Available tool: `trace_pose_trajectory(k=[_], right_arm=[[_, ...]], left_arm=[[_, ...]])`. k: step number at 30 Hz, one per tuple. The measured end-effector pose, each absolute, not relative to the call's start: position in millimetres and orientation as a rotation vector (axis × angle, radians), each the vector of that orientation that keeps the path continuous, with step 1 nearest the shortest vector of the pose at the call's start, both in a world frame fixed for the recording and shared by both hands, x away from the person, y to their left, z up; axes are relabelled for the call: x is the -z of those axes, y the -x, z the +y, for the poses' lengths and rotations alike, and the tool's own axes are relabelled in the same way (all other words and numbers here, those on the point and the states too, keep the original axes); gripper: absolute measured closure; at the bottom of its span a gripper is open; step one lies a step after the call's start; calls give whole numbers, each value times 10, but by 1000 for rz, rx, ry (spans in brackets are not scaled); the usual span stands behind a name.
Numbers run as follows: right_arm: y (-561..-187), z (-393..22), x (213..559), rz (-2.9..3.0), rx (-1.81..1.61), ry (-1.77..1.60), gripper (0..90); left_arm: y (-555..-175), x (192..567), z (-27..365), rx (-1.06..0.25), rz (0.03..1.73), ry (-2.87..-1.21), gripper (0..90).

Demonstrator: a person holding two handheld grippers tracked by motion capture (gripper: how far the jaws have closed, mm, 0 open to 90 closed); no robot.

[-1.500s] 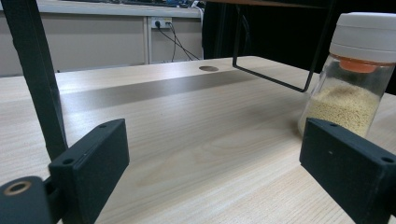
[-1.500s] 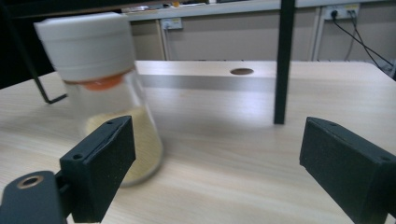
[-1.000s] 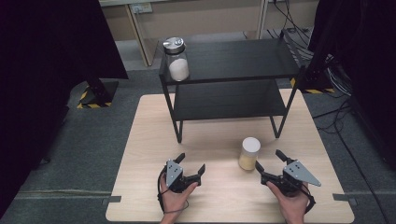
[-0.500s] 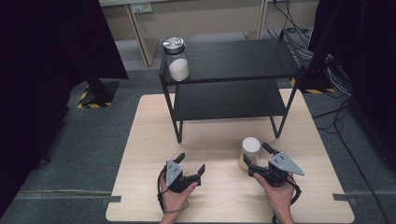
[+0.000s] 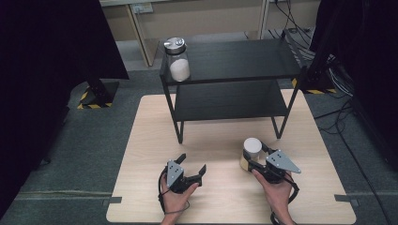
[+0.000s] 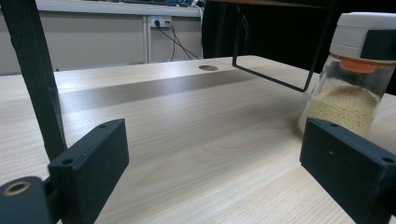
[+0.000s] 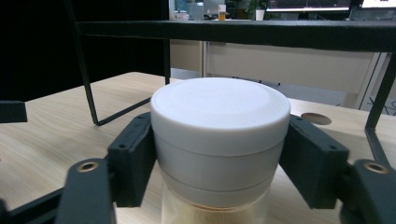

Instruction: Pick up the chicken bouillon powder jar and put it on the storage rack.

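Your right gripper [image 5: 257,157], jaws just closing, now pinches the white lid of the jar [image 7: 219,135] standing on the table [image 5: 211,140] before the shelf [image 5: 234,61]. Lift straight up, keeping it level. Your left gripper [image 5: 190,166] rests spread, holding nothing.

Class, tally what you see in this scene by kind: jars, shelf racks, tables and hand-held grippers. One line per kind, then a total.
Jars: 2 (white-lid jar, metal-lid jar)
Shelf racks: 1 (rack)
Tables: 1 (table)
Hand-held grippers: 2 (left hand-held gripper, right hand-held gripper)
Total: 6
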State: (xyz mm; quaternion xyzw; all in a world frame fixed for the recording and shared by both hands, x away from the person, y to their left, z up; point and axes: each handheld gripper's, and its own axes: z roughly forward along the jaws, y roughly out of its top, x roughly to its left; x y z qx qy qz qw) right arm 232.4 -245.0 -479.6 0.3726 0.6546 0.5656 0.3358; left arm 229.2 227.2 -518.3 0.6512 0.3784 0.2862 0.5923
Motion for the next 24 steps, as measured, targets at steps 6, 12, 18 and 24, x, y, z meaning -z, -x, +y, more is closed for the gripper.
trace_pose_trajectory(k=[6,12,18,24], right_arm=[[-2333,-2459,4768,1717,-1479,-984,338],[-2354,-2514,4736,1709,-1517,-1045,339],[-2296,-2517,4694,1680,-1515,-1047,339],[-2217,-2540,4526,1630,-1520,-1009,339]], left_arm=[[-2291,5185,2271,-665,881,-1513,74],[-2296,5185,2272,-662,883,-1511,74],[-2294,5187,2273,-663,883,-1510,73],[-2293,5187,2272,-664,886,-1508,74]])
